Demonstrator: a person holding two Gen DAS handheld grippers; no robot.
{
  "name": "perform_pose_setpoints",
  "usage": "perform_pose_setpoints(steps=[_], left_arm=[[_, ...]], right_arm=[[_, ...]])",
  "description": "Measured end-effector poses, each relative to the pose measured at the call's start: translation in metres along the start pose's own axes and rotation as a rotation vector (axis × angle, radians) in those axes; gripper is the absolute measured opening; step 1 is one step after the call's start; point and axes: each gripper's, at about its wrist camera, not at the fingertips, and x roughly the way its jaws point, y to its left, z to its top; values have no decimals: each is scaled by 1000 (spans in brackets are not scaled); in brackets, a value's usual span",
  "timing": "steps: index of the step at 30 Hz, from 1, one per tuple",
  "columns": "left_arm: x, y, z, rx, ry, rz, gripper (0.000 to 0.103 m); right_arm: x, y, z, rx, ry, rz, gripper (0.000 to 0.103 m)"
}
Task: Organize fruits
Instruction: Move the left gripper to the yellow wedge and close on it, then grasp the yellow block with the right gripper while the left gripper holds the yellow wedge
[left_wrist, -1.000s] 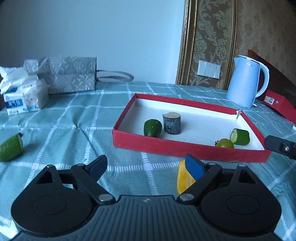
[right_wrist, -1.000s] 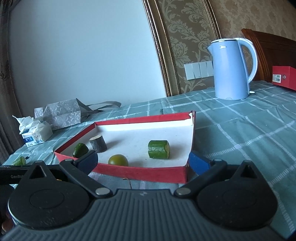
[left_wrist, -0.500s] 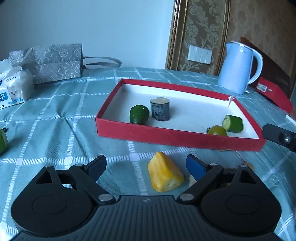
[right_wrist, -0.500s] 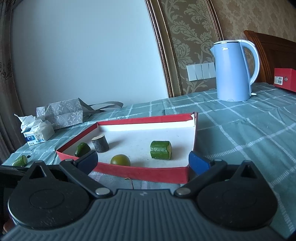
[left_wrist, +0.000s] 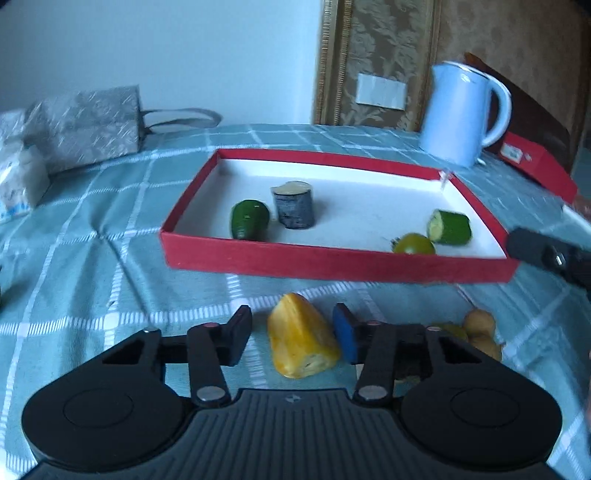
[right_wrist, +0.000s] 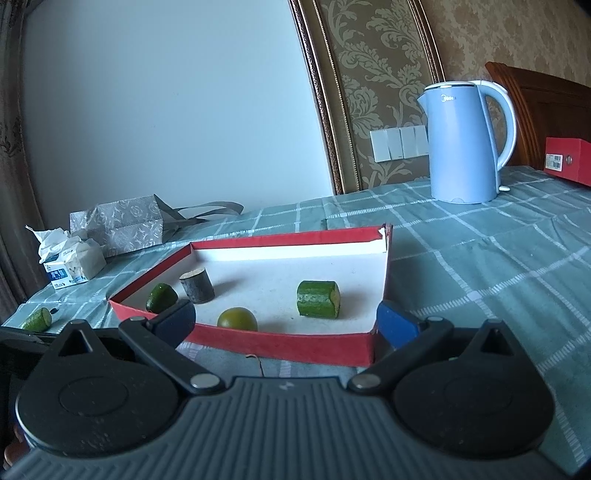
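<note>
Fruit sorting on a checked tablecloth, with a yellow fruit piece being gripped in front of a red tray.

The red tray (left_wrist: 332, 264) is seen holding four pieces. Just before its near wall, the yellow fruit piece (left_wrist: 301, 338) lies between the closing jaws of the left gripper (left_wrist: 291, 334); the right pad appears to touch, the left is apart. The right gripper (right_wrist: 284, 317) is held wide open, empty. The tapered piece could be squeezed out sideways.

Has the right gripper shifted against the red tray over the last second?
No. The right gripper frames the red tray as before.
</note>
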Motion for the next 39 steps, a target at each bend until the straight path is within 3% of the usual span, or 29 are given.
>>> perform_pose_setpoints(steps=[5,7,11,19,21,24,28,31,33,37,39], left_arm=[[-1,-3,-3,30,-15,6,45],[-1,-4,-4,37,-19,0,39],[-4,-9,-8,75,-37,26,38],[-2,1,-7,28,-42,78,37],[-1,4,-6,11,-46,124,36],[0,9,-5,-12,-45,132,37],[-1,8,-6,0,-46,141,36],[-1,8,-6,1,-46,142,36],[-1,8,-6,1,-46,142,36],[-1,8,-6,2,-46,143,37],[-1,8,-6,2,-46,142,37]], right_arm=[[2,-1,0,0,9,-10,103],[3,-2,-1,-1,20,-14,103],[5,-2,-2,-9,39,-22,103],[3,-2,-6,-76,56,-58,103],[-5,1,-9,-89,68,5,103],[-23,19,-18,-182,69,110,103],[-33,52,-30,-333,113,156,98],[-28,69,-35,-375,157,180,92],[-26,76,-38,-388,179,202,83],[-28,87,-43,-418,183,249,79],[-24,90,-43,-442,202,258,69]])
